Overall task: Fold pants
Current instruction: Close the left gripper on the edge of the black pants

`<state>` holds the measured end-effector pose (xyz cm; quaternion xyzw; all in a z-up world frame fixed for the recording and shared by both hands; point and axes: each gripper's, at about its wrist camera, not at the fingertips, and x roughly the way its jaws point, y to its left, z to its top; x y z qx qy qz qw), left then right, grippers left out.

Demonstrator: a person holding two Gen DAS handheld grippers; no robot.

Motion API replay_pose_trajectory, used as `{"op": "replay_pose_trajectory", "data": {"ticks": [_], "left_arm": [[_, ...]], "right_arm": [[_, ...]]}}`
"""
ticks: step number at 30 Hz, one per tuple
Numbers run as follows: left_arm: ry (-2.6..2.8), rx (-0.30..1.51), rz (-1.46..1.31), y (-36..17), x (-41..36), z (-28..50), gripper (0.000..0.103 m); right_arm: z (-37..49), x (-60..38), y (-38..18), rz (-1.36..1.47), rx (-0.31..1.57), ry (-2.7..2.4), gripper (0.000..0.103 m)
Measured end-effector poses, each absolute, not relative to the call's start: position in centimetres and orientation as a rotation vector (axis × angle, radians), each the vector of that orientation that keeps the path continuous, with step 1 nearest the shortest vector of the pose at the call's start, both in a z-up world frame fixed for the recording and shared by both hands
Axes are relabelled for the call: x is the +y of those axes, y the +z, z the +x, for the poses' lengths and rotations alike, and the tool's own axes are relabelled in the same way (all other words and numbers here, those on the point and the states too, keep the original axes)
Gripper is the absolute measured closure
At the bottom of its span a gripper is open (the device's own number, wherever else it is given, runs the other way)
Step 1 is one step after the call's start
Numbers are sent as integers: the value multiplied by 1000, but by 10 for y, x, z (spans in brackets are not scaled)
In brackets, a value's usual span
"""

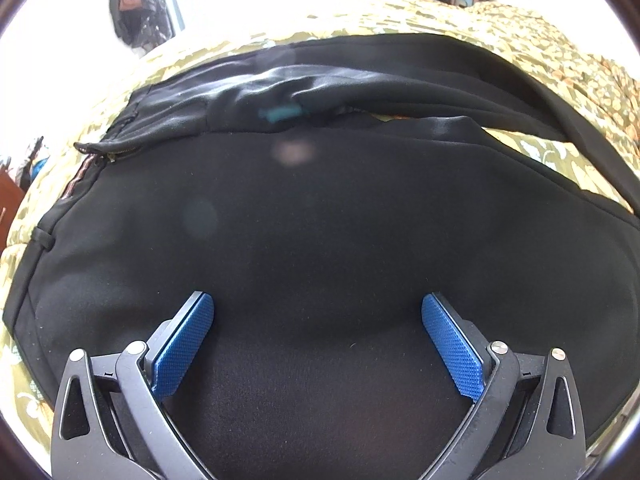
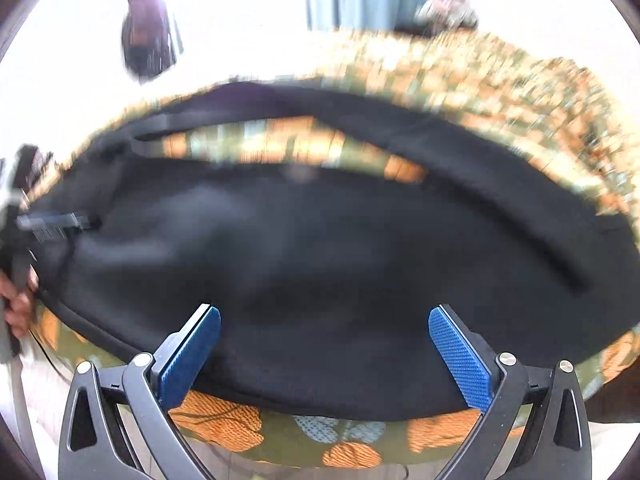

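Pants [image 1: 320,220] of black fabric are lying spread across a bed, on a floral bedspread [image 1: 540,40] in olive and orange, with the zipper [image 1: 120,152] and waistband showing at the left of the left wrist view. A strip of bedspread is showing between the two legs (the right wrist view is blurred). The left hand-held gripper [image 1: 317,312] is hovering over the cloth with its blue pads [image 1: 180,348] spread wide, nothing between them. The right hand-held gripper [image 2: 324,324] is also standing wide apart, over the pants' near edge. A person's hand [image 2: 18,304] is showing at the left rim
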<state>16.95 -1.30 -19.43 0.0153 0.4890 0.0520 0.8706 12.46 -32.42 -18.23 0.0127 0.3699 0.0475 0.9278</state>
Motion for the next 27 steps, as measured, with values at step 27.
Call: {"op": "replay_pose_trajectory", "data": {"ticks": [27], "left_arm": [[33,1264,-812,-167,-21,458,21]], "right_arm": [[148,-363,-225,149,878,51,0]]}}
